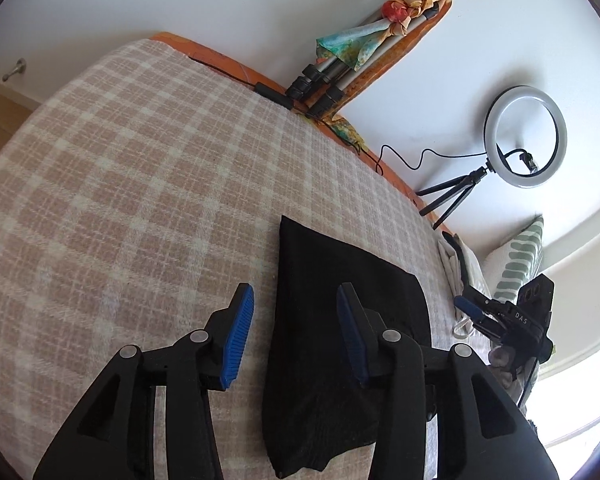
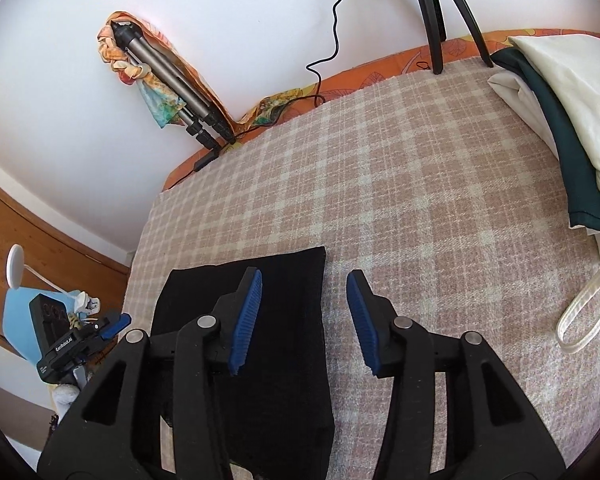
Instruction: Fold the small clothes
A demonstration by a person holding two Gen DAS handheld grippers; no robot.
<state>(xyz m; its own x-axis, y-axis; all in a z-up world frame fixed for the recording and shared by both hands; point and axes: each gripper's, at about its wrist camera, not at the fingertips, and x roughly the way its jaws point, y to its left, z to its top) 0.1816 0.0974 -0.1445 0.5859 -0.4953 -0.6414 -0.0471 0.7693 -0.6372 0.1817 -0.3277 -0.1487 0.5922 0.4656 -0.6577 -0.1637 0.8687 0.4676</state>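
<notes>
A black garment [image 1: 332, 340] lies flat and folded on the checked beige blanket [image 1: 120, 184]. It also shows in the right wrist view [image 2: 284, 340]. My left gripper [image 1: 296, 332] is open and empty, hovering over the garment's left edge. My right gripper [image 2: 304, 320] is open and empty, hovering over the garment's right edge. The right gripper also shows in the left wrist view [image 1: 496, 316], off the garment's right side. The left gripper also shows in the right wrist view [image 2: 88, 340], at the far left.
A pile of white and dark green clothes [image 2: 560, 112] lies on the blanket's right side. A ring light on a small tripod [image 1: 524, 136] and a folded tripod wrapped in a scarf [image 1: 364, 44] stand by the wall. A striped pillow [image 1: 516, 264] lies at the far right.
</notes>
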